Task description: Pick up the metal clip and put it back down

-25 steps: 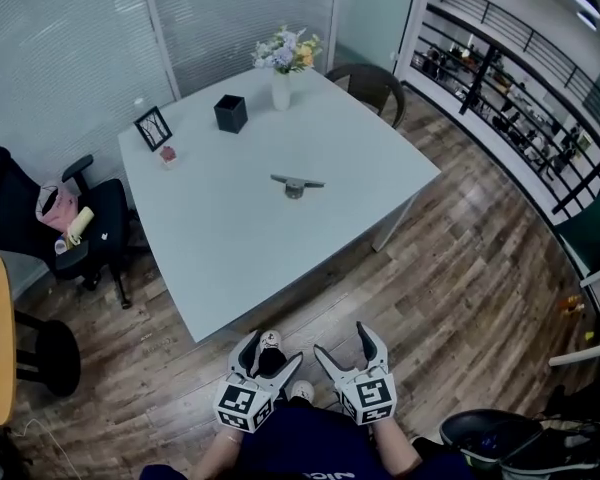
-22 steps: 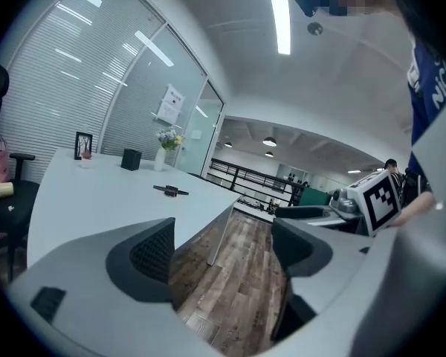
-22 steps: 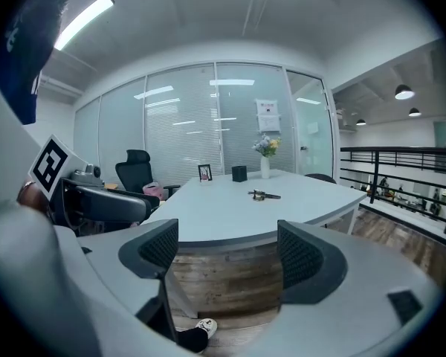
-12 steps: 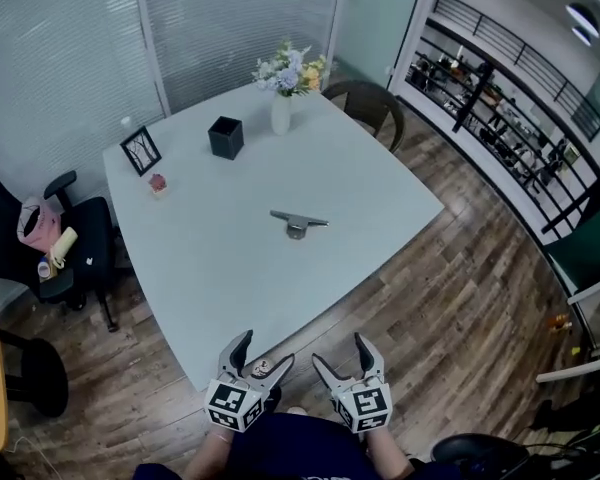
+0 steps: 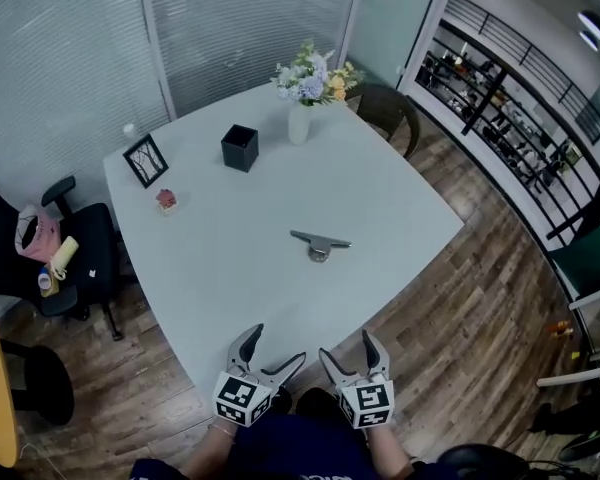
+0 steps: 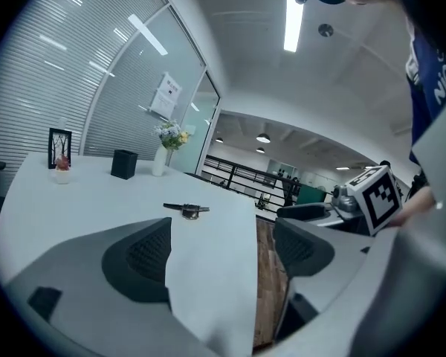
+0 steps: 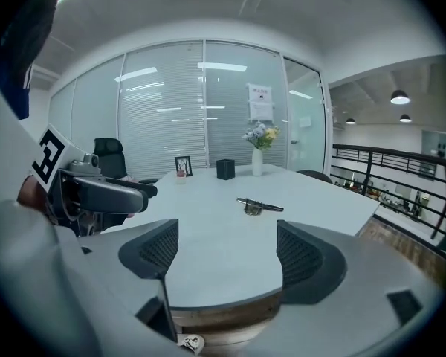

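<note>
The metal clip point(image 5: 320, 244) lies flat near the middle of the white table point(image 5: 220, 268), a thin dark bar over a round silver base. It shows small in the left gripper view point(image 6: 186, 210) and in the right gripper view point(image 7: 259, 207). Both grippers hang low at the table's near corner, well short of the clip. My left gripper point(image 5: 271, 354) is open with nothing between its fingers. My right gripper point(image 5: 351, 353) is open and empty too. In the left gripper view the right gripper point(image 6: 334, 208) shows at the right side.
At the table's far side stand a vase of flowers point(image 5: 306, 93), a black cube holder point(image 5: 240, 148), a small picture frame point(image 5: 145, 160) and a little pink pot point(image 5: 166, 201). A black office chair point(image 5: 50, 258) is left of the table, a dark chair point(image 5: 395, 113) at the far corner.
The view has shifted closer to the table. The clip now sits lower and more to the right in the head view. Both grippers stay open at the near corner.
</note>
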Motion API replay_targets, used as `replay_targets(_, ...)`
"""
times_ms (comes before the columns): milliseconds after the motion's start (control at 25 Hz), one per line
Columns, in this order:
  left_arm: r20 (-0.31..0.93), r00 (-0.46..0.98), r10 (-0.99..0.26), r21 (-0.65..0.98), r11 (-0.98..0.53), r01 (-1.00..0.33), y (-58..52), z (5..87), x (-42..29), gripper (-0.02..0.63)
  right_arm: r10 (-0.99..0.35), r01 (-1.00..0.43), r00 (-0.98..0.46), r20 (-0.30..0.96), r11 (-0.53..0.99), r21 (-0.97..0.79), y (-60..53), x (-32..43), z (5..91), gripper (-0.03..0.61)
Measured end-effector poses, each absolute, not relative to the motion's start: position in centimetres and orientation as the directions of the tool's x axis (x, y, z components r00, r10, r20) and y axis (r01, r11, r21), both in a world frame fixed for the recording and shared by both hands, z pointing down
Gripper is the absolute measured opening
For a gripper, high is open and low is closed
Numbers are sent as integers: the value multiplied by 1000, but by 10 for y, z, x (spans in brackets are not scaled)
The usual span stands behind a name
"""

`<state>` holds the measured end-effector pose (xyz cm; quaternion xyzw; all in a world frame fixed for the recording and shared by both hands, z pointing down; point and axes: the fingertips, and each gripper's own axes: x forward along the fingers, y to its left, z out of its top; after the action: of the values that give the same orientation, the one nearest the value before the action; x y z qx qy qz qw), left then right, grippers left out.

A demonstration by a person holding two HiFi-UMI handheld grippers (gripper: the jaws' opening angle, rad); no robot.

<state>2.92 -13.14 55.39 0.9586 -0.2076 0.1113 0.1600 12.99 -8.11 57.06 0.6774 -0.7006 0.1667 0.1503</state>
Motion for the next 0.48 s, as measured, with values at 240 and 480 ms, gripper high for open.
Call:
replay_targets(240,296,876,-381,289,-838,-463,-144,556,28,419,-886,-1000,-19,464,24,6,-99,140,573,399)
replay_targets(480,299,841,-451,283,-800,-529,-158,552,31,419,-889,-989,-76,451,126,82,-140,152,555,389)
